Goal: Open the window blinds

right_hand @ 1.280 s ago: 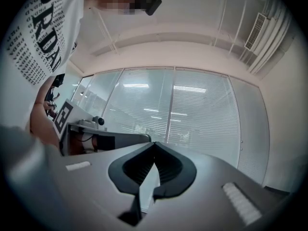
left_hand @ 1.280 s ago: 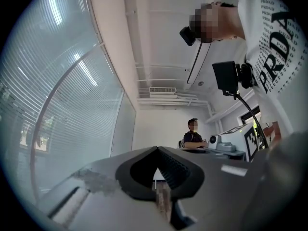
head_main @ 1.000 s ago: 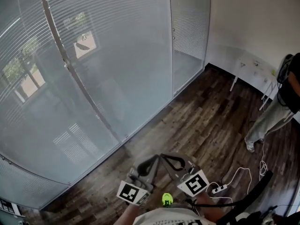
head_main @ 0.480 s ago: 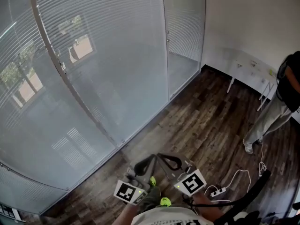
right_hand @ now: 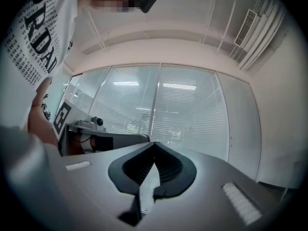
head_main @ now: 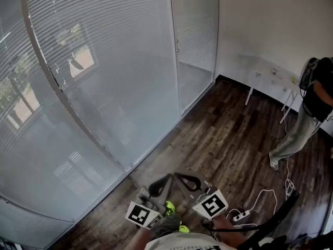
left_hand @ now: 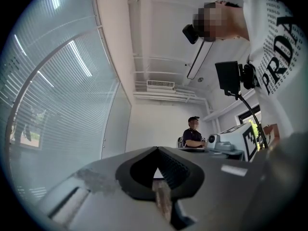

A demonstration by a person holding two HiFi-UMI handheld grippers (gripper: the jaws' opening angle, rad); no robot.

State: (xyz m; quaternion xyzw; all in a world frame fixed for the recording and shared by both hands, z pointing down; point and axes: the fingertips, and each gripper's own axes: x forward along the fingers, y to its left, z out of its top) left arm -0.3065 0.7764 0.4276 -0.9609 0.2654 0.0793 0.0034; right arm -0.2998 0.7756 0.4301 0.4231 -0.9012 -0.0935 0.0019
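The window blinds (head_main: 104,61) hang shut behind a glass wall that fills the left of the head view, and outdoor shapes show faintly through the slats. They also appear in the left gripper view as blinds (left_hand: 57,90) and straight ahead in the right gripper view as blinds (right_hand: 183,109). My left gripper (head_main: 167,177) and right gripper (head_main: 179,176) are low in the head view, close to my body, with their tips near each other. Both are well short of the blinds. The left gripper (left_hand: 156,149) is shut with nothing in it. The right gripper (right_hand: 154,144) is also shut and holds nothing.
A dark wooden floor (head_main: 223,139) runs from me to the glass wall. A narrow glass door panel with a handle (head_main: 177,46) stands at the corner. A person (head_main: 307,113) stands at the right by a white table (head_main: 270,74). A power strip with cables (head_main: 239,215) lies near my feet.
The glass wall and blinds have slid left and nearer in the head view as I walk. Both grippers stay shut and keep their place low in the view.
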